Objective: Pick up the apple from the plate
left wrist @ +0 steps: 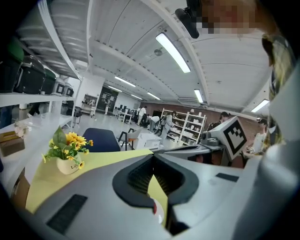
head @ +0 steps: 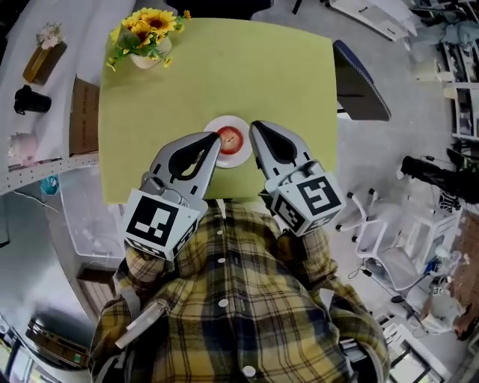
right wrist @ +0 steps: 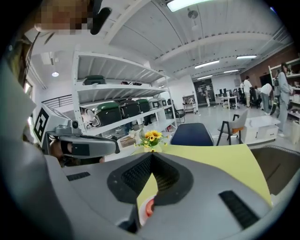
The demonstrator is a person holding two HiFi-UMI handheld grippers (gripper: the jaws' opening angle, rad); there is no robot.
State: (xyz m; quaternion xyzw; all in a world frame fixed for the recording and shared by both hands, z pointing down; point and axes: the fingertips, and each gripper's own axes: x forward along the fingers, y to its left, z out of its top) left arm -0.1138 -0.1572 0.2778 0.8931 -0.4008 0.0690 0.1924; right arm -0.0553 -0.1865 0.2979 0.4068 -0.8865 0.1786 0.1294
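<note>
While the apple [head: 229, 139] is sitting on the plate [head: 238, 158], I am holding my left tongs [head: 216, 142] and right tongs [head: 254, 128] clenched, empty, beside that plate; I am judging this the approach, with one pair needing to open around the apple.

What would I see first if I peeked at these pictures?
A red apple on a white plate sits on the yellow-green table, with the left gripper and right gripper pointing at it, jaws shut. Bright sunflowers stand at its far left corner.
</note>
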